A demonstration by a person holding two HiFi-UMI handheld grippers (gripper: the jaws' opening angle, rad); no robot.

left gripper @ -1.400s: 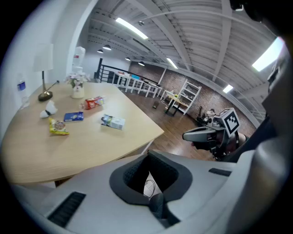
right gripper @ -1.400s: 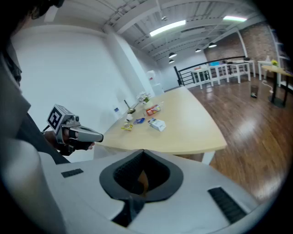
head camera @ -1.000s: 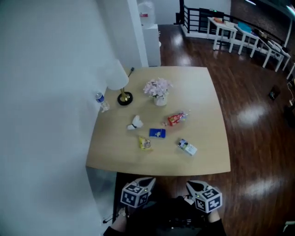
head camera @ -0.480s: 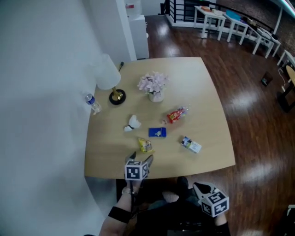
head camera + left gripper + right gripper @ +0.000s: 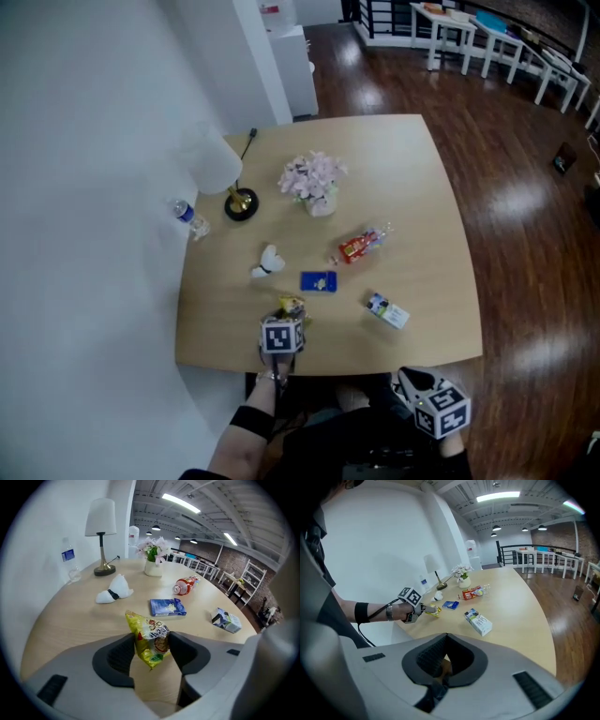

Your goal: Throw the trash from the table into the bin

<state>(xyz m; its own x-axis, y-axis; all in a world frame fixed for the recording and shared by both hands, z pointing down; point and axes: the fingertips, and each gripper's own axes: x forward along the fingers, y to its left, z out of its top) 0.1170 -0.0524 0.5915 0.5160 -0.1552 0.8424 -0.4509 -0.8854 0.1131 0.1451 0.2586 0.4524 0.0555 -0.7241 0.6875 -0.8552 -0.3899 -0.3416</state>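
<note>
Near the front edge of the round wooden table (image 5: 412,187) lies a yellow snack packet (image 5: 292,306). My left gripper (image 5: 287,317) reaches over that edge and stands around the packet. In the left gripper view the packet (image 5: 151,639) fills the gap of the left gripper (image 5: 151,651), whose jaws have just been closing, and both pads touch its sides. My right gripper (image 5: 407,379) hangs below the table's front edge, right of the left one. In its own view the right gripper (image 5: 442,666) is shut with nothing in it. No bin shows in any view.
More trash lies on the table: a blue packet (image 5: 319,281), a red packet (image 5: 359,245), a white carton (image 5: 387,311) and a crumpled tissue (image 5: 269,261). A lamp (image 5: 220,169), a flower vase (image 5: 312,178) and a water bottle (image 5: 187,216) stand at the back left by the wall.
My left gripper has gone from below the table's edge forward onto the table and now has the yellow packet between its jaws. The right gripper has shifted a little to the right.
</note>
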